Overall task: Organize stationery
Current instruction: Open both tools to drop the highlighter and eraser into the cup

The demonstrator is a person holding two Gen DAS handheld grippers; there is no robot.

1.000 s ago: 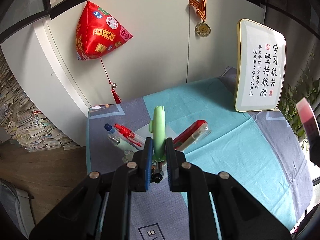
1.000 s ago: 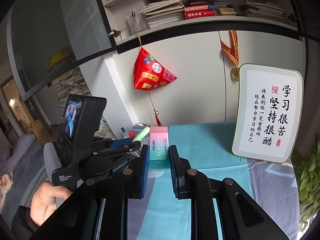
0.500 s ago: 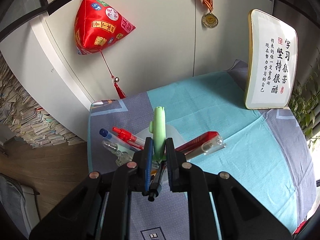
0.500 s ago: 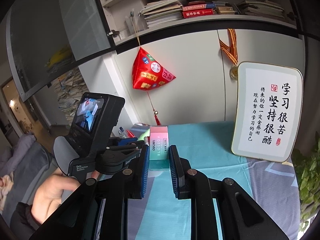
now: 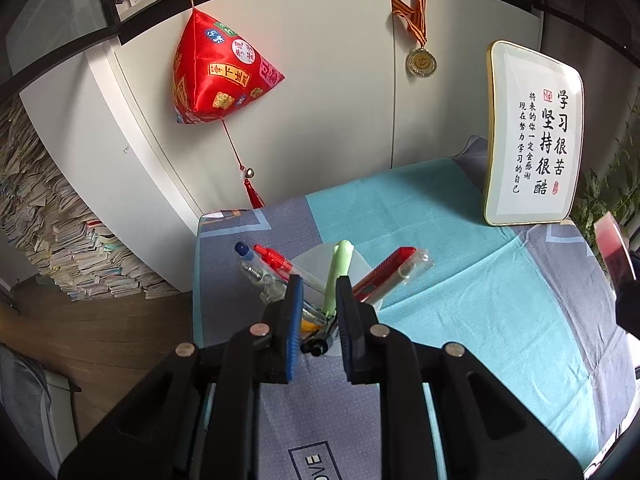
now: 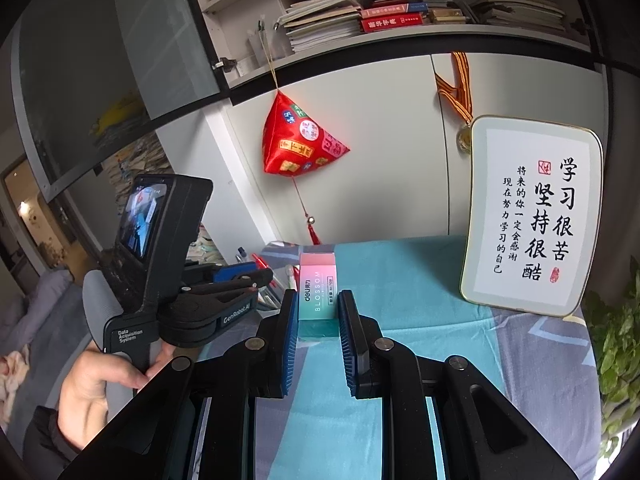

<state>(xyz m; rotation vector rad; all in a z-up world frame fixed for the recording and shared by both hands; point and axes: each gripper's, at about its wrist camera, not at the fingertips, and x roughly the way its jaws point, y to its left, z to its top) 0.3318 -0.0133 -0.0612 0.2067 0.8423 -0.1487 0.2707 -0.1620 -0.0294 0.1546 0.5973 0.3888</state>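
Note:
A clear pen holder (image 5: 348, 258) on the table holds several pens: a light green pen (image 5: 338, 276), a red pen (image 5: 384, 272), a clear pen (image 5: 404, 276), a blue-tipped pen (image 5: 244, 250) and a red-clip pen (image 5: 272, 258). My left gripper (image 5: 318, 300) is open just above the holder, the green pen standing loose between its jaws. My right gripper (image 6: 318, 312) is shut on a pink-and-teal eraser (image 6: 318, 296), held above the table to the right of the left gripper (image 6: 240, 280).
A framed calligraphy board (image 5: 532, 140) stands at the table's back right. A red hanging pouch (image 5: 220, 72) and a medal (image 5: 421, 62) hang on the white cabinet behind. A green plant (image 6: 616, 340) is at the far right. The table's left edge (image 5: 196, 280) drops to the floor.
My left gripper opened and let go of the green pen, which now rests in the holder. The right gripper kept hold of the eraser and stayed almost still.

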